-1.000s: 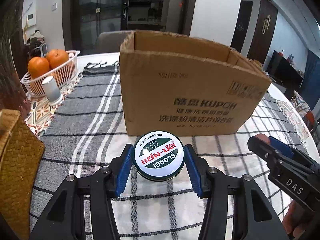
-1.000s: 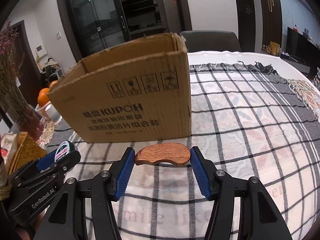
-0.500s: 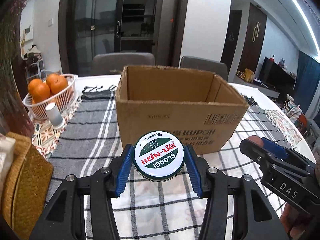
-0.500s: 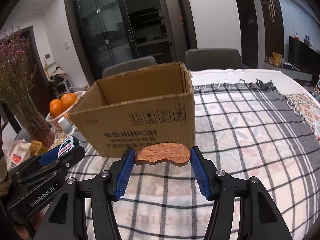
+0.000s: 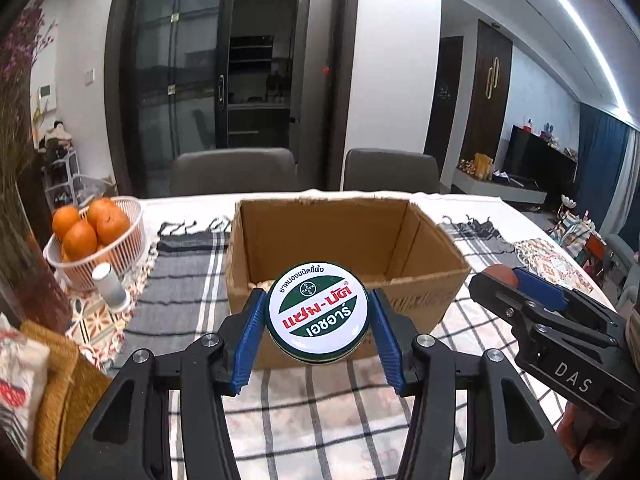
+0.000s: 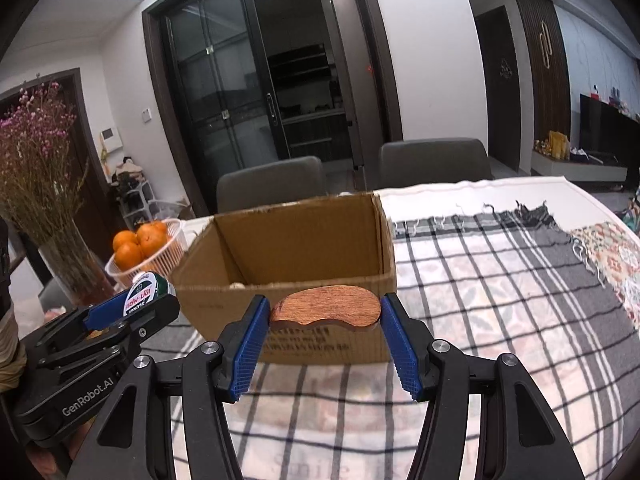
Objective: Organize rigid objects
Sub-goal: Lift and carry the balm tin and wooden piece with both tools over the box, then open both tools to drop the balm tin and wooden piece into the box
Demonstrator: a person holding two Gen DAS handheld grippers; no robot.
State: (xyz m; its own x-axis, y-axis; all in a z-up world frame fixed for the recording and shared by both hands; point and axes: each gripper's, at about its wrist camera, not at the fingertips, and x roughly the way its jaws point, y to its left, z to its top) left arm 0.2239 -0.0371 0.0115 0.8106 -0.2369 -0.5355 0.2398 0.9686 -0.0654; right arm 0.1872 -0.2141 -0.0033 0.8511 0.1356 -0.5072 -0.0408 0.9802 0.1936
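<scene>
My left gripper (image 5: 318,314) is shut on a round white-and-green tin (image 5: 318,310) with red Thai lettering, held above the near wall of the open cardboard box (image 5: 420,284). My right gripper (image 6: 324,314) is shut on a flat brown wooden piece (image 6: 326,310), held just in front of the box (image 6: 304,240) at rim height. The left gripper with the tin (image 6: 144,296) shows at the left of the right wrist view. The right gripper (image 5: 520,284) shows at the right of the left wrist view. A pale object lies inside the box, mostly hidden.
A white basket of oranges (image 5: 94,236) and a small white cylinder (image 5: 110,286) stand left of the box on the checked cloth (image 6: 500,300). A vase of dried flowers (image 6: 44,184) stands at far left. A woven item (image 5: 56,392) lies near left. Two chairs stand behind the table.
Both grippers have risen with their objects, from table level to about the box rim. The inside of the box now shows in both views.
</scene>
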